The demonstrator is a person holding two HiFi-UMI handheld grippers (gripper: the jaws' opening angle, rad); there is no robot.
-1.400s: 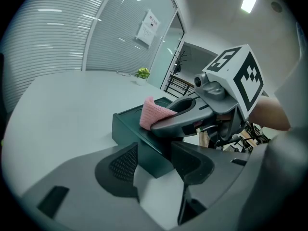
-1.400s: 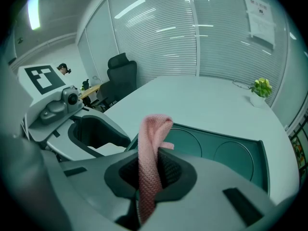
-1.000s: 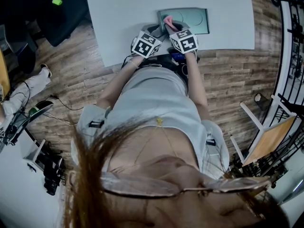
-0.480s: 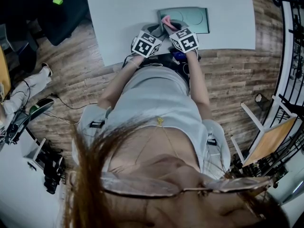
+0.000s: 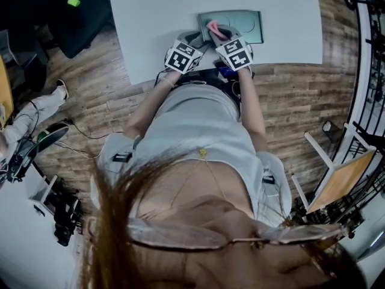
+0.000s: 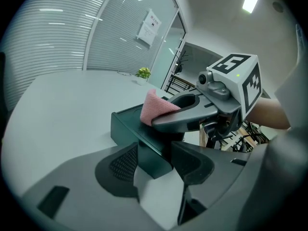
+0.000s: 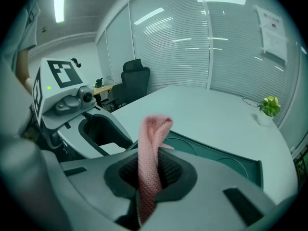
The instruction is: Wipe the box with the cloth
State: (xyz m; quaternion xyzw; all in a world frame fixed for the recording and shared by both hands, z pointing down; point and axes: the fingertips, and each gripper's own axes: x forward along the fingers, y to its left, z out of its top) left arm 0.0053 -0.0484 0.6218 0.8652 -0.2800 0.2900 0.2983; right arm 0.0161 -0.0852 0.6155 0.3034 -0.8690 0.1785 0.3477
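Cloth point(image 7: 155, 129) is the thing to mind: a pink, loosely knit strip, soft and limp, that folds over on itself above the right gripper point(image 7: 151, 177), whose jaws are clenched on its lower part. It looks light and likely to bunch or pull through under drag. A hold low on the fold, leaving a short free end, would probably give the firmest wiping edge. Its tip hangs over the near left end of the box point(image 5: 246, 24), a shallow dark green tray with round recesses. Whether the tip presses on the surface is hard to tell from the head view. The box looks rigid, light and prone to slide, and the left gripper point(image 6: 155, 163) has its jaws closed on the near corner wall, which should steady it. Box and both grippers sit at the near edge of the white table point(image 5: 150, 17).
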